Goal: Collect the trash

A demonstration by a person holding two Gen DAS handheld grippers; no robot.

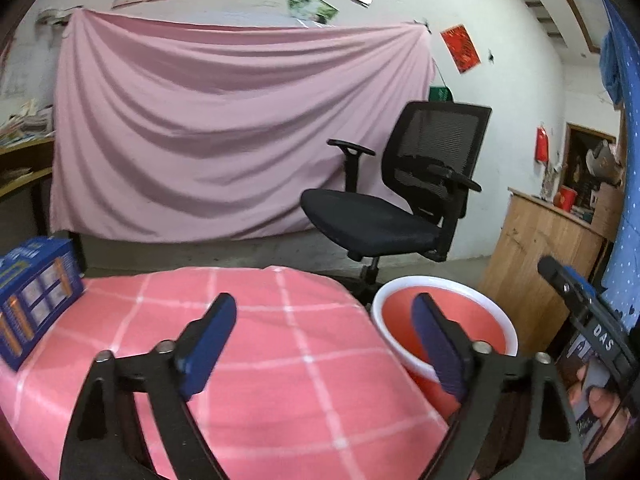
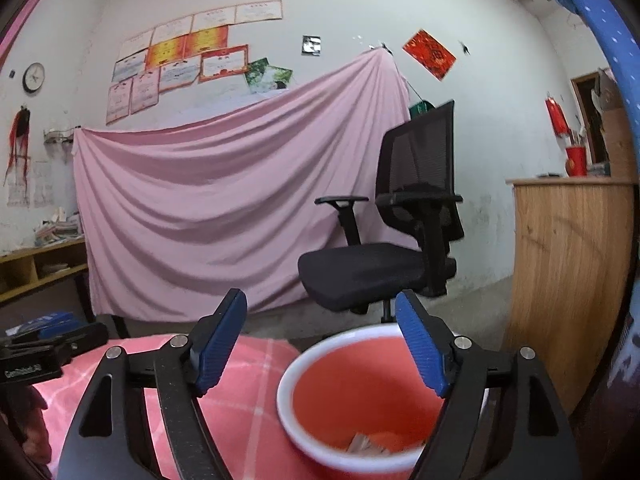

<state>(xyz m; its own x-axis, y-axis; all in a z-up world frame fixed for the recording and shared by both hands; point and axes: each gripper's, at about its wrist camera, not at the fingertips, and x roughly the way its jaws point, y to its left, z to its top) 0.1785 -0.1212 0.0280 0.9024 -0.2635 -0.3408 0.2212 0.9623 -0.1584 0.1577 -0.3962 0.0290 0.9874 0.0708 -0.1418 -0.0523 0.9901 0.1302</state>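
Observation:
A red bucket with a white rim (image 2: 360, 396) stands beside the right end of the table. Crumpled paper scraps (image 2: 366, 442) lie at its bottom. The bucket also shows in the left wrist view (image 1: 444, 320). My left gripper (image 1: 320, 340) is open and empty above the pink checked tablecloth (image 1: 260, 380). My right gripper (image 2: 320, 340) is open and empty, just above the bucket's left rim. The right gripper's body shows at the right edge of the left wrist view (image 1: 592, 328).
A blue box (image 1: 32, 300) stands on the table's left end. A black office chair (image 1: 400, 200) stands behind the bucket. A wooden cabinet (image 2: 572, 280) is to the right. A pink sheet (image 1: 220, 140) hangs on the back wall.

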